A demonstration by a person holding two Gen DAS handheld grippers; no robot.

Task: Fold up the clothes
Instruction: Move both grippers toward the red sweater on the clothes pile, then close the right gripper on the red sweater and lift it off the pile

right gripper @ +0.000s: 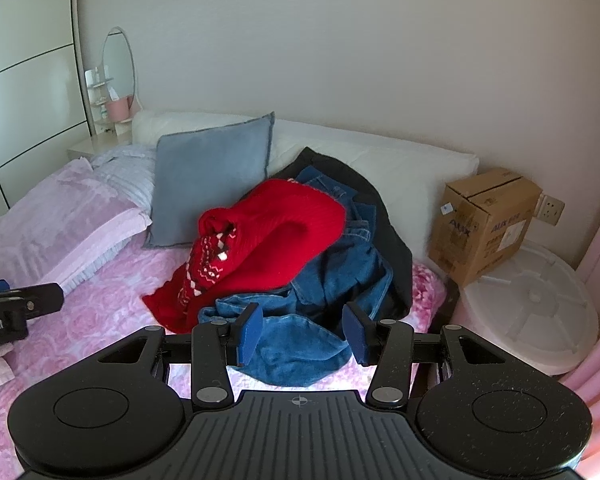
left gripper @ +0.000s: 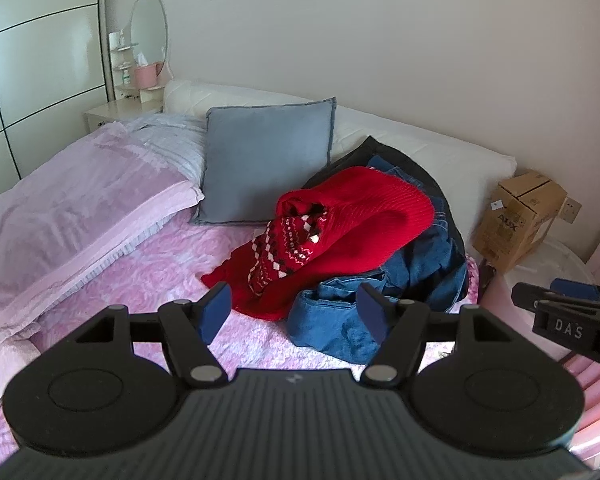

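Observation:
A heap of clothes lies on the pink bed point(left gripper: 152, 272) point(right gripper: 100, 320). On top is a red knitted sweater point(left gripper: 360, 216) point(right gripper: 284, 236) with a white and black pattern. Under it are blue jeans point(left gripper: 420, 272) point(right gripper: 340, 276) and a dark garment point(left gripper: 400, 160) point(right gripper: 388, 224). My left gripper point(left gripper: 294, 312) hovers open in front of the heap, nothing between its blue pads. My right gripper point(right gripper: 302, 332) is open too, above the near fold of the jeans, not touching them. Each gripper's tip shows at the edge of the other's view.
A grey-blue cushion point(left gripper: 264, 160) point(right gripper: 208, 184) leans on white pillows by the wall. A folded pink quilt point(left gripper: 68, 216) lies at the left. A cardboard box point(left gripper: 520, 216) point(right gripper: 484, 220) sits on a round white lid point(right gripper: 536, 304) beside the bed. A nightstand with a mirror point(left gripper: 148, 24) stands far left.

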